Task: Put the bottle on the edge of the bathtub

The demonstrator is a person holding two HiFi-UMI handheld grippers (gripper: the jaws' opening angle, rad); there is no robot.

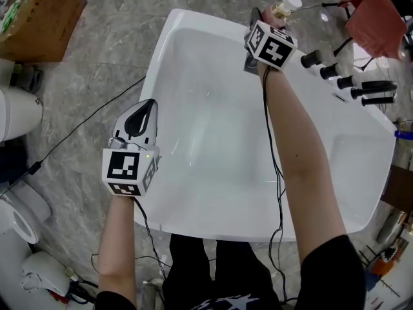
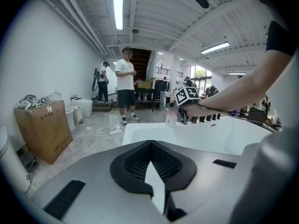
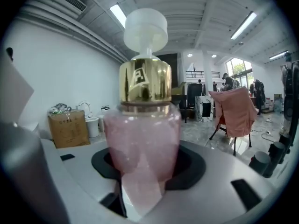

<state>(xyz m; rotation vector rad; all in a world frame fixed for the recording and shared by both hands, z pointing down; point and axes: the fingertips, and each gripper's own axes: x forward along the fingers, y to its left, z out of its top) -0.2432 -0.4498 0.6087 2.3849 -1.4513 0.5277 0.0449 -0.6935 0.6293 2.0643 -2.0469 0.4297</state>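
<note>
The right gripper (image 1: 270, 19) is pinching the pink bottle (image 3: 142, 139) by the tub (image 1: 161, 63) edge at the top of the frame, not yet letting go, while the left gripper (image 1: 147, 108) is hanging spread and empty.

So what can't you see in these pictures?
- Bottle bottom: the right gripper hides it in the head view and in its own view, so whether it touches the tub rim is unclear.
- Box print: too small to read in the left gripper view.
- White fixture: cut off by the head view's left edge.
</note>
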